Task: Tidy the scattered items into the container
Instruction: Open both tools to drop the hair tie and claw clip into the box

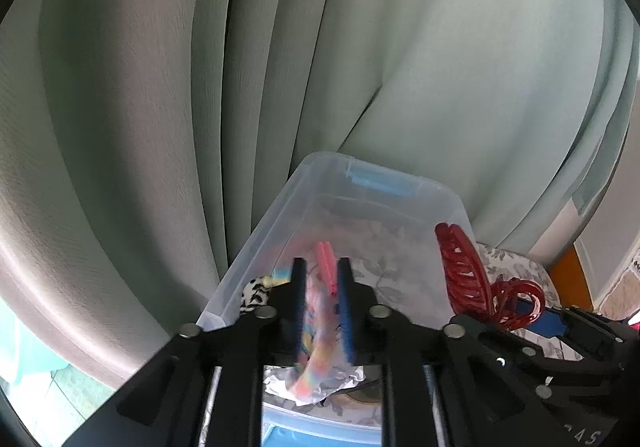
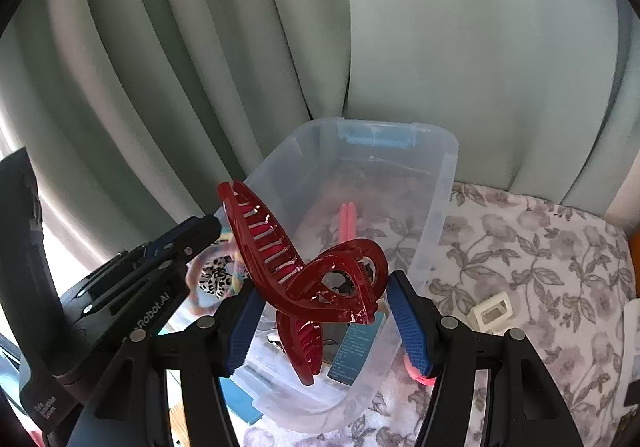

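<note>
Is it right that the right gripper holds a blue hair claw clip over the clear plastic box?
Not quite: the hair claw clip is dark red, not blue, as the right wrist view shows. The right gripper does hold it over the clear plastic box.

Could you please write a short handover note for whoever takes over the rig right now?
Left tool: over the bin, with a colourful strip between its fingers; grip unclear.
Right tool: shut on the red claw, held up by the bin.
Done: pink sticks and a spotted scrunchie lie in the bin.
Left: drop the strip and claw in, then collect the white piece and pink item from the cloth.
</note>
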Tool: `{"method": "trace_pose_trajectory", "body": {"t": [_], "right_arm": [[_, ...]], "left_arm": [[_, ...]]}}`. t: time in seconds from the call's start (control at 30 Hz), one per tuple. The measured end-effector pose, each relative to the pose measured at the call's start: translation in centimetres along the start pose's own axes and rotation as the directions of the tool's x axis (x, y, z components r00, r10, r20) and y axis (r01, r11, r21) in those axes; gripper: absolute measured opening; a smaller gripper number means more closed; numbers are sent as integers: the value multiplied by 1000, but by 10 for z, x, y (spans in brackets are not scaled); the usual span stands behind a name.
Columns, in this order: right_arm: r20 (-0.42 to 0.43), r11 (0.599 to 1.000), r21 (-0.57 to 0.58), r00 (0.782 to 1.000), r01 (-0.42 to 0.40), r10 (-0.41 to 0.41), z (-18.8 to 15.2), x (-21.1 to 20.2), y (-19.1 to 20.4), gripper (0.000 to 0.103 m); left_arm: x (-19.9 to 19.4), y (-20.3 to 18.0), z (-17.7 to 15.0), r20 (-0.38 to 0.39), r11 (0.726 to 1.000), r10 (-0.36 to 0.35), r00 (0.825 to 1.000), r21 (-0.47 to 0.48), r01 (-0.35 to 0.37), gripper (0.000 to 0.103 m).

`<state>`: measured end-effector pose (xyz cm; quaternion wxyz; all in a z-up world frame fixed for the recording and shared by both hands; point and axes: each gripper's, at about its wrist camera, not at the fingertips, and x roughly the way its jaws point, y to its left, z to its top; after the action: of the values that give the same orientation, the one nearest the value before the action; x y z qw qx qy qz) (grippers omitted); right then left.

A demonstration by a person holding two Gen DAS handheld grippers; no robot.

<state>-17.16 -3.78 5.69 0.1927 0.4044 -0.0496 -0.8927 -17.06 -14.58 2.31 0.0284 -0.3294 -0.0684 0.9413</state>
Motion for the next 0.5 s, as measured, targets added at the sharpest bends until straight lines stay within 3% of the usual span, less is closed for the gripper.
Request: {"method": "trace_pose_trajectory", "body": {"t": [0.07,0.13,0.3,0.5], "right_arm": [[-7,1000,1,1000,2,-2,1,5,-3,66],[-11,1000,7,1000,0,0,1,7,-5,66],[-19,1000,19,1000,-10,10,1,9,-7,67],[-26,1000,25,1000,-10,11,1,9,-6,72]], "left_arm": [[2,3,-1,-3,1000,-4,1000,-13,4,31],[-4,7,-9,-9,1000,1,1000,-22,-1,46],[-4,4,-8,-16,999,14,1000,-41,-14,64],[-11,21,-9,-19,997,-4,1000,-81,3,76]]}}
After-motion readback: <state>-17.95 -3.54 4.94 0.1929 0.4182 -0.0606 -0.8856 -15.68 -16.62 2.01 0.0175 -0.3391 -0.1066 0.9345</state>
